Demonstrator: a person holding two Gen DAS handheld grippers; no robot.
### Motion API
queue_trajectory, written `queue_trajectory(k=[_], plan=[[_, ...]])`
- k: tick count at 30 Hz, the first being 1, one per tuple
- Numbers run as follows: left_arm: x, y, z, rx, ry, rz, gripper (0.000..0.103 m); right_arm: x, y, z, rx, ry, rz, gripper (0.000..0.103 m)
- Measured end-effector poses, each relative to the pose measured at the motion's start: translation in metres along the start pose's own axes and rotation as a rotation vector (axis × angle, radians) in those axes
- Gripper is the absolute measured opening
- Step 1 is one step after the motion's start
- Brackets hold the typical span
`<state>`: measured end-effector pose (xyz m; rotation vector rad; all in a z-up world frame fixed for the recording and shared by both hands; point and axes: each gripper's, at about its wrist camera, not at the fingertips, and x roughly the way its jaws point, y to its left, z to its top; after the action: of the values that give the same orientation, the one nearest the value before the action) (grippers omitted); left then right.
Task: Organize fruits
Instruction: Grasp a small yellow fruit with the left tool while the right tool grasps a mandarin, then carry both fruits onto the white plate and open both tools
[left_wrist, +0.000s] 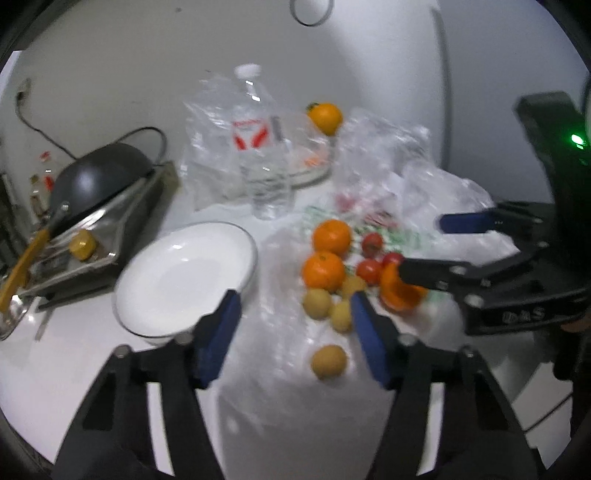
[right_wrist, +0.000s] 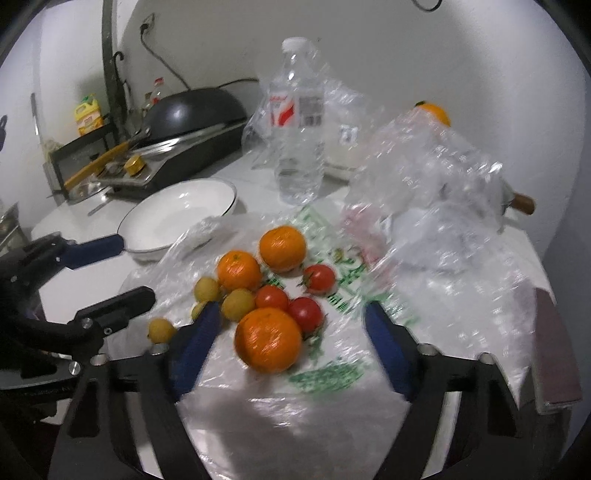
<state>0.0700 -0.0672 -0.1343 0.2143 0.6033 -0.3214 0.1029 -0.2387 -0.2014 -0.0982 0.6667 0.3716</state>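
Both tools gape, gripping nothing: the left tool (left_wrist: 293, 325) above the small yellow fruits (left_wrist: 317, 303), the right tool (right_wrist: 291, 332) around the nearest orange (right_wrist: 268, 340). Fruits lie on a green-printed plastic bag (right_wrist: 332, 373), white bowl (right_wrist: 177, 218) at ten o'clock. Bottle label (right_wrist: 295, 107) unreadable; "DAS" marks the right tool.

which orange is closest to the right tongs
The large round orange at the front of the pile, lying between the open right tongs. The two smaller oranges sit farther back, beyond the red tomatoes.
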Motion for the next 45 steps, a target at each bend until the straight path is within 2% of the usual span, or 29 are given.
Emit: queue_trajectory(k=[5,8,10,14,15,17,21,27,35,45], plan=[[0.009,-0.011,-0.009,0.037,0.053,-0.038,0.047,0.009,0.006,-0.005,-0.031,0.043,0.040,0.071],[0.015,-0.015,-0.014,0.052,0.082,-0.059,0.045,0.013,0.006,-0.007,-0.034,0.057,0.046,0.070],[0.019,-0.016,-0.018,0.046,0.109,-0.072,0.038,0.015,0.005,-0.008,-0.030,0.065,0.048,0.070],[0.029,-0.014,-0.023,0.033,0.159,-0.076,0.031,0.019,0.003,-0.007,-0.028,0.083,0.058,0.070],[0.031,-0.015,-0.023,0.036,0.164,-0.077,0.030,0.020,0.003,-0.007,-0.029,0.089,0.060,0.068],[0.032,-0.015,-0.024,0.036,0.171,-0.084,0.027,0.024,0.003,-0.007,-0.036,0.108,0.070,0.047],[0.031,-0.011,-0.024,0.019,0.171,-0.108,0.027,0.025,0.005,-0.007,-0.048,0.109,0.074,0.047],[0.018,0.001,-0.014,-0.015,0.123,-0.106,0.027,0.016,0.004,0.000,-0.038,0.083,0.057,0.047],[-0.004,0.034,0.005,-0.102,0.036,-0.097,0.027,-0.004,0.012,0.028,-0.054,0.007,0.029,0.047],[-0.013,0.099,0.023,-0.199,-0.034,0.006,0.027,0.009,0.043,0.065,-0.109,-0.022,0.046,0.047]])
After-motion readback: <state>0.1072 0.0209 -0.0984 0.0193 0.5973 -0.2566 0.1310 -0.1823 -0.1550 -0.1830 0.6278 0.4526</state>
